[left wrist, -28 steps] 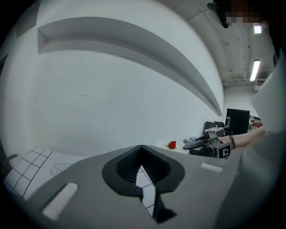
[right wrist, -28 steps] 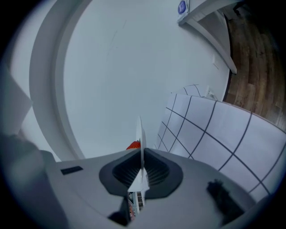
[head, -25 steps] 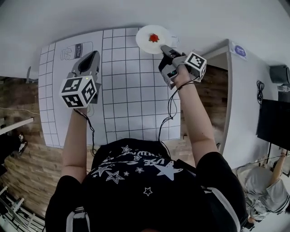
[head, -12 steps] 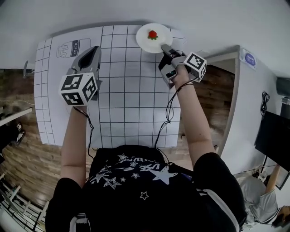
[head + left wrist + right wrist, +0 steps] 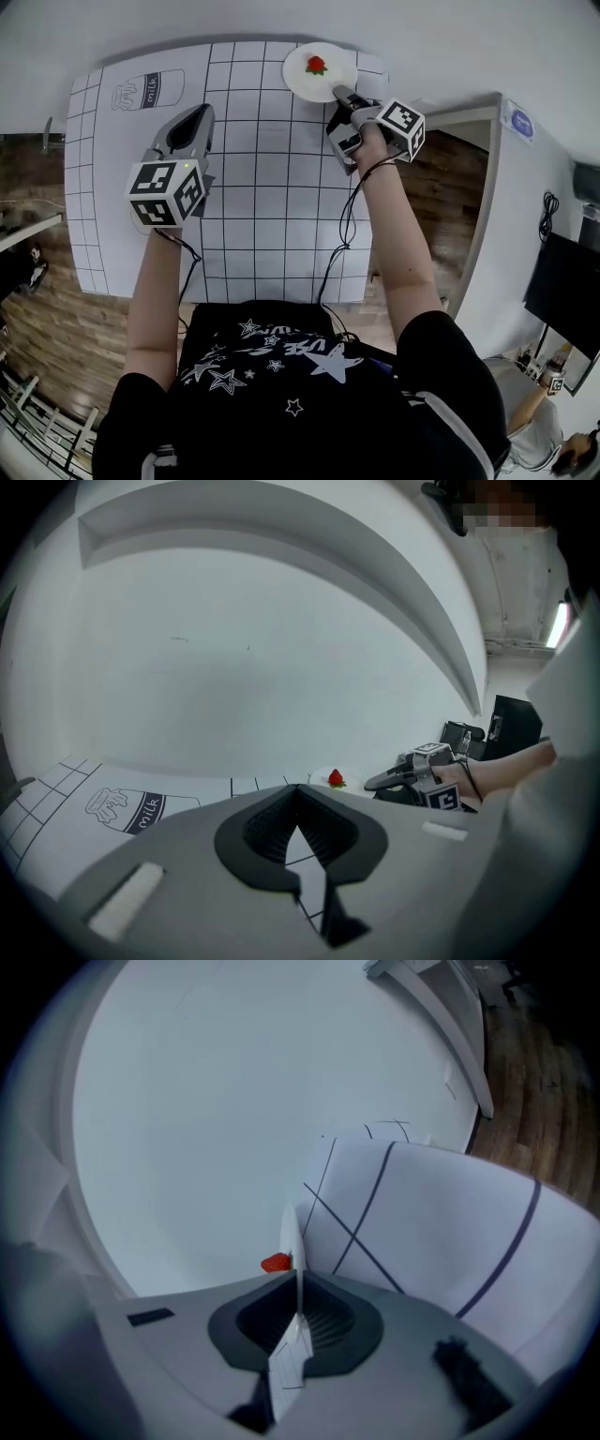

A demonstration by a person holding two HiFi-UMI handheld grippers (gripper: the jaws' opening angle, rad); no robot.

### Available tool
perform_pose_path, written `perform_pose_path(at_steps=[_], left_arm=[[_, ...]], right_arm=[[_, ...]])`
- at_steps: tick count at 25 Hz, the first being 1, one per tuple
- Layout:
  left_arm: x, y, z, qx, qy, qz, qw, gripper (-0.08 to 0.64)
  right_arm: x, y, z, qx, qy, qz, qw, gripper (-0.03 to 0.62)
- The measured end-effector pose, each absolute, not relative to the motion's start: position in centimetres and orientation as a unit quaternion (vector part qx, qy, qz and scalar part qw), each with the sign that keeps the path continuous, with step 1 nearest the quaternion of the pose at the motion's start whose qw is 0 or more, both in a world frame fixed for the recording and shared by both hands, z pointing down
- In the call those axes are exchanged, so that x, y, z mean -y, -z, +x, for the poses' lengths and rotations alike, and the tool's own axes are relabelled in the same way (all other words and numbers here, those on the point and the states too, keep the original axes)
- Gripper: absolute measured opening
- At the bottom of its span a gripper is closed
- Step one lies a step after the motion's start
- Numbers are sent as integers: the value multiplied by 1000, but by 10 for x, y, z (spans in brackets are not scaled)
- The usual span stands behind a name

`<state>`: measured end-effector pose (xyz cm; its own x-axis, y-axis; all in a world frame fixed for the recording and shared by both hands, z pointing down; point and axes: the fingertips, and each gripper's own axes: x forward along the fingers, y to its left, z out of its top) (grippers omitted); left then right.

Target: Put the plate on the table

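Note:
A white plate (image 5: 320,73) with a red strawberry (image 5: 316,65) on it is at the far edge of the gridded table mat (image 5: 272,187). My right gripper (image 5: 337,93) is shut on the plate's near rim. In the right gripper view the plate (image 5: 292,1241) shows edge-on between the jaws, with the strawberry (image 5: 276,1263) beyond. Whether the plate rests on the mat I cannot tell. My left gripper (image 5: 202,110) hovers over the mat's left half, shut and empty (image 5: 298,789). From there I see the strawberry (image 5: 336,778) and the right gripper (image 5: 403,778).
A milk-carton drawing (image 5: 145,92) is printed at the mat's far left corner. A white wall runs behind the table. A white cabinet (image 5: 506,187) stands to the right, with wooden floor (image 5: 37,328) on the left.
The right gripper and the plate have shifted slightly toward the table's far edge. The left gripper has stayed about where it was.

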<state>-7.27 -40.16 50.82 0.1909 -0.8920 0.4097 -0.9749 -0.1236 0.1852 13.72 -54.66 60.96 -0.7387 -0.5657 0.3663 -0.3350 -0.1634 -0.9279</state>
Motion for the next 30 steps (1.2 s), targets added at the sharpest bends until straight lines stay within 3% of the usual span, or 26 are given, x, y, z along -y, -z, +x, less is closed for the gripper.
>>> perform_pose_path(at_steps=[8,10,21,30], left_arm=[[387,-509,-73,626,-96,744,214,9],[380,-511,-75,628,-88,741,223,9],[359,-502,-90,641,-79,731,221,9],[325,-486,-102,646,-47,732,212,9]], right_arm=[[546,-611,136,-658,657,-363,59,23],[548,-610,135,-660,652,-369,54,86],[541,-612,151,-672,600,-433,-18,111],[519,-563,168,-710,553,-435,40,105]])
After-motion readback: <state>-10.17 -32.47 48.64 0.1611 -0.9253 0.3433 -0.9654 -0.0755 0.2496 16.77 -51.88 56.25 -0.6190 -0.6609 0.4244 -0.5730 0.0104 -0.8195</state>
